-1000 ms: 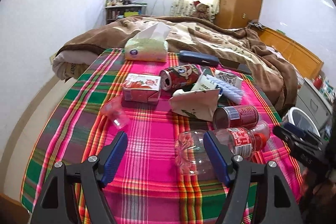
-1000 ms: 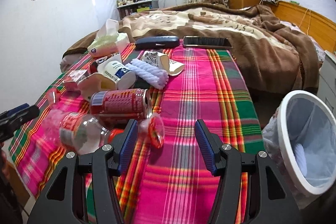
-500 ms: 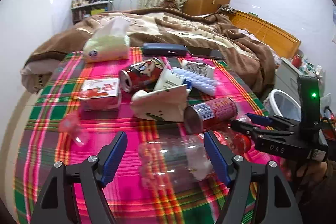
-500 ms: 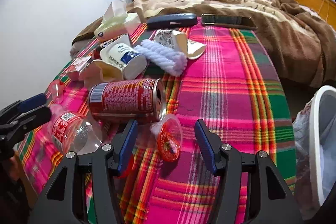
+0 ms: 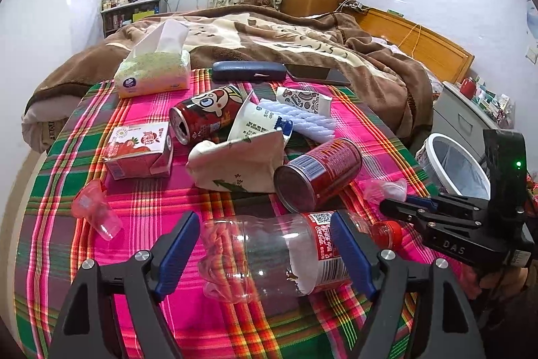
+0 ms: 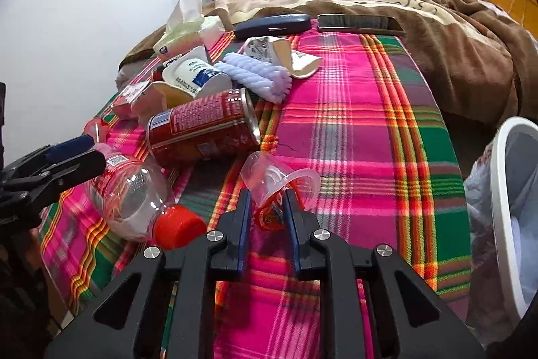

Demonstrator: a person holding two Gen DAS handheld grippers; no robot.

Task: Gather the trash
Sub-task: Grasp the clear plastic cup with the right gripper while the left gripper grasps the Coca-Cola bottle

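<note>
My right tongs are pinched on a crumpled clear plastic cup with a red-orange label, right at their tips on the near part of the plaid-covered table; the cup's mouth splays out toward 1 o'clock from the grip. My left tongs are spread and opening wider, straddling a clear plastic bottle that lies on its side between the pads without either pad pressing on it, as far as I can see. The bottle's long axis runs crosswise to these tongs, base toward 9 o'clock and red cap toward 3 o'clock, so I judge the pads would close along its length instead of across its body unless I roll the wrist. The cap end points at my right tongs, yet the left ones are plainly nearer the bottle's body. Just beyond the bottle, at 1 o'clock, a red can lies on its side, with a torn paper carton at 12 o'clock and a small pink cup off at 10 o'clock. The white bin stands beside the table at 3 o'clock from my right tongs, close by, so the pinched cup looks ready to swing that way. Farther back lie a strawberry milk box, another can and a tissue pack.
</note>
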